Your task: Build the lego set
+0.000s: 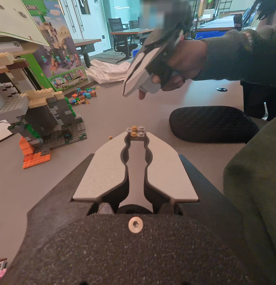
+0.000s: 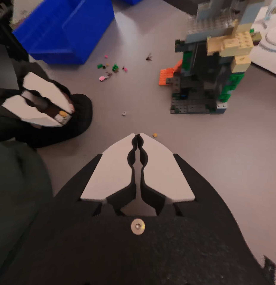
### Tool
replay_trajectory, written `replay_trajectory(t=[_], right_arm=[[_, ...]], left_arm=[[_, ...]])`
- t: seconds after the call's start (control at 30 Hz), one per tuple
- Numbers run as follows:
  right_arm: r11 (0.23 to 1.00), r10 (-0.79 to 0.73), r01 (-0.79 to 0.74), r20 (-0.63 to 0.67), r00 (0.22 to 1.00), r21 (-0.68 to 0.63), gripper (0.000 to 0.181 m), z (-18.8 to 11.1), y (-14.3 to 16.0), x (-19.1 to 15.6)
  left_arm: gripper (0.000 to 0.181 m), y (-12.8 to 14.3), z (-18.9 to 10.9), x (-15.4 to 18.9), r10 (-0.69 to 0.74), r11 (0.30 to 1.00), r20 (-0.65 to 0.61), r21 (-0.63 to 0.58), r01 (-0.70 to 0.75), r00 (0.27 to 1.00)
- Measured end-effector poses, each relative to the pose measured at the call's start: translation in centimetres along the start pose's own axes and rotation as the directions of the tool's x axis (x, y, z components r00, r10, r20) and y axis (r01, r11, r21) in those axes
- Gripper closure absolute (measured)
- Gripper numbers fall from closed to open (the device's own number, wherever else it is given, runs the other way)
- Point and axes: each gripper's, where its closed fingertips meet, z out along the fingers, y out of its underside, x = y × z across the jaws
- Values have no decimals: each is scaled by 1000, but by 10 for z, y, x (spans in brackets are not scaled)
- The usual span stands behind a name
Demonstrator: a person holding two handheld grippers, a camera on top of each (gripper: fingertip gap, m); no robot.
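The left gripper [image 1: 136,135] is clamping a small grey lego piece [image 1: 136,133] with two tan round studs on it right at its fingertips, holding it up over the grey table [image 1: 134,111] near a black cushion [image 1: 211,123]. The right gripper [image 2: 137,135] is hanging above the table squeezed closed on nothing, with a loose tan stud [image 2: 154,135] lying just beside its tips. The half-built lego tower [image 2: 211,74] is sitting off to the side, loose bricks [image 2: 111,71] scattered nearby.
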Motion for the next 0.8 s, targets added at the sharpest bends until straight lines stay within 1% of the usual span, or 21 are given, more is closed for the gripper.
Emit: replay_trajectory(t=[0.13, 0.23, 0.3, 0.4, 0.47, 0.57, 0.8], right_arm=[[994, -45, 43, -15, 999, -105, 181, 30, 18, 34], [972, -134, 131, -2, 991, -195, 173, 50, 31, 46], [948, -201, 200, 21, 979, -247, 168, 60, 37, 44], [912, -286, 290, 60, 956, -289, 167, 70, 42, 37], [895, -313, 321, 75, 947, -311, 166, 74, 44, 35], [889, -312, 326, 97, 945, -321, 166, 79, 45, 32], [882, -311, 325, 97, 945, -340, 168, 85, 44, 34]], left_arm=[[165, 6, 3, -1, 3, 1000, 8, -30, -2, 1000], [165, 8, 4, -2, 0, 999, 14, -41, 1, 1000], [165, 9, 5, -3, -6, 999, 17, -43, 7, 1000], [165, 10, 6, -5, -21, 999, 15, -48, 21, 1000], [165, 11, 6, -5, -24, 998, 15, -52, 25, 1000], [165, 11, 6, -5, -23, 998, 15, -55, 24, 1000], [165, 12, 6, -4, -20, 998, 14, -52, 21, 1000]])
